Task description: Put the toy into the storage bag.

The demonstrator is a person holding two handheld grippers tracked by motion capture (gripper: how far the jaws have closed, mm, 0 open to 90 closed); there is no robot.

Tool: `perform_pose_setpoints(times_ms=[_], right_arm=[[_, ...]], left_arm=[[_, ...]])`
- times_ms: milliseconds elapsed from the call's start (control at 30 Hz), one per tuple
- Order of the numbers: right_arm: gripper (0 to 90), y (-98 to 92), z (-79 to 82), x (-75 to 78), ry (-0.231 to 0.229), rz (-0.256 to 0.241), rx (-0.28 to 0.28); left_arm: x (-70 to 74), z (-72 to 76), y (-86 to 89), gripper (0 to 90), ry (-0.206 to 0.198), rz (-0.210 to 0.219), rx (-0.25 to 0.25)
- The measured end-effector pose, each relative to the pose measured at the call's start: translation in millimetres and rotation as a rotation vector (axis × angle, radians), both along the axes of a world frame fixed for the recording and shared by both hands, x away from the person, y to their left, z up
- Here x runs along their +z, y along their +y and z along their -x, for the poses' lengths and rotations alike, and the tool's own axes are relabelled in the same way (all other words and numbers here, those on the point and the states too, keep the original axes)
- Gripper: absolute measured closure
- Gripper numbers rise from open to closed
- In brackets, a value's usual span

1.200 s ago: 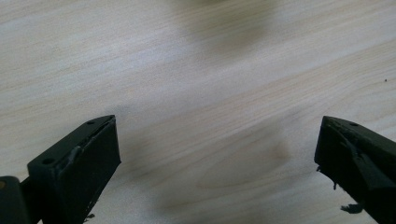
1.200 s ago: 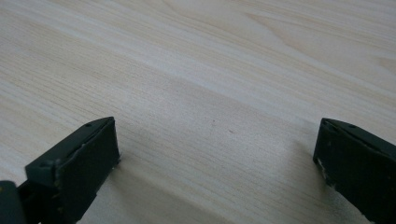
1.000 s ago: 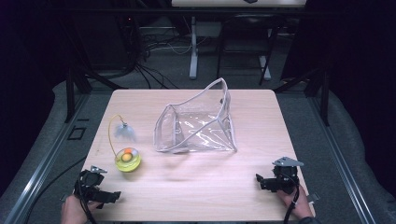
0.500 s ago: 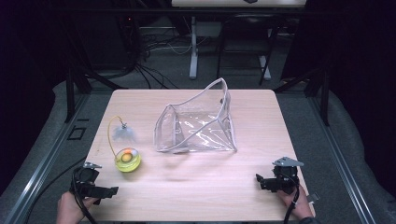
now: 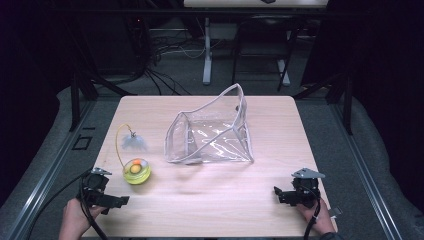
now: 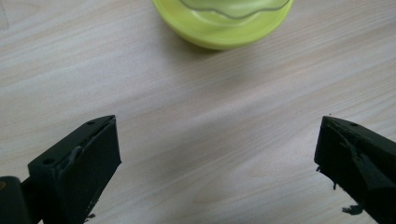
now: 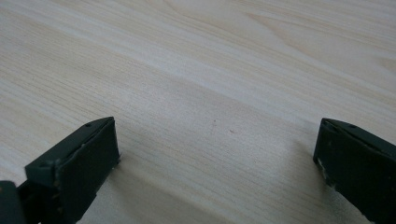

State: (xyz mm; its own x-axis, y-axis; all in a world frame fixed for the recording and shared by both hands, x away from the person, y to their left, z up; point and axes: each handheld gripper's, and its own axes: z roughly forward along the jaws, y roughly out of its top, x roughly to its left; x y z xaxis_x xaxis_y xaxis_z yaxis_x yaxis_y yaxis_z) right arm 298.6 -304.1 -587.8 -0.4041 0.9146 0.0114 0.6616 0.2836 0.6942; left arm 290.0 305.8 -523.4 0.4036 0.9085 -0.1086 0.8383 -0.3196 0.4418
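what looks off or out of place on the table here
Little stands out. The clear plastic bag sits slumped and lopsided mid-table, mouth gaping, one corner sticking up. The yellow-green toy rests upright near the left gripper. Nothing looks spilled or broken.

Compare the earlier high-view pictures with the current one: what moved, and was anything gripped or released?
The left gripper drifted slightly back toward the person's edge of the table, jaws open. Nothing was taken hold of or let go. The right gripper, also open, the clear plastic zip pouch, and the round yellow-green dish toy with its curved wire and feather stayed where they were on the light wooden table.
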Motion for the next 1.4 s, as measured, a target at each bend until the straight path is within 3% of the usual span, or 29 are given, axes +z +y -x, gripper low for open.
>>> perform_pose_setpoints(times_ms=[267,433,600,667,1033,1267,1400], right_arm=[[0.0,0.0,-0.1,0.0,-0.001,-0.001,0.001],[0.0,0.0,0.0,0.0,-0.001,0.0,0.001],[0.0,0.1,0.1,0.0,-0.001,-0.002,0.0],[0.0,0.0,0.1,0.0,-0.001,-0.001,0.001],[0.0,-0.1,0.1,0.0,-0.001,0.0,0.001],[0.0,-0.1,0.1,0.0,-0.001,0.0,0.001],[0.0,-0.1,0.1,0.0,-0.001,0.0,0.001]], left_arm=[[11.2,-12.0,-5.5,0.1,-0.011,-0.005,-0.018],[21.8,-18.7,-6.6,0.1,-0.046,0.003,-0.01],[33.2,-27.4,-9.6,0.0,-0.016,-0.012,-0.033],[38.2,-31.0,-10.7,0.0,-0.022,-0.016,-0.033],[43.7,-43.7,-9.6,0.0,-0.02,-0.005,-0.031],[53.4,-48.8,-7.6,0.0,-0.052,0.009,-0.038],[57.7,-53.7,-7.6,0.0,-0.051,0.003,-0.044]])
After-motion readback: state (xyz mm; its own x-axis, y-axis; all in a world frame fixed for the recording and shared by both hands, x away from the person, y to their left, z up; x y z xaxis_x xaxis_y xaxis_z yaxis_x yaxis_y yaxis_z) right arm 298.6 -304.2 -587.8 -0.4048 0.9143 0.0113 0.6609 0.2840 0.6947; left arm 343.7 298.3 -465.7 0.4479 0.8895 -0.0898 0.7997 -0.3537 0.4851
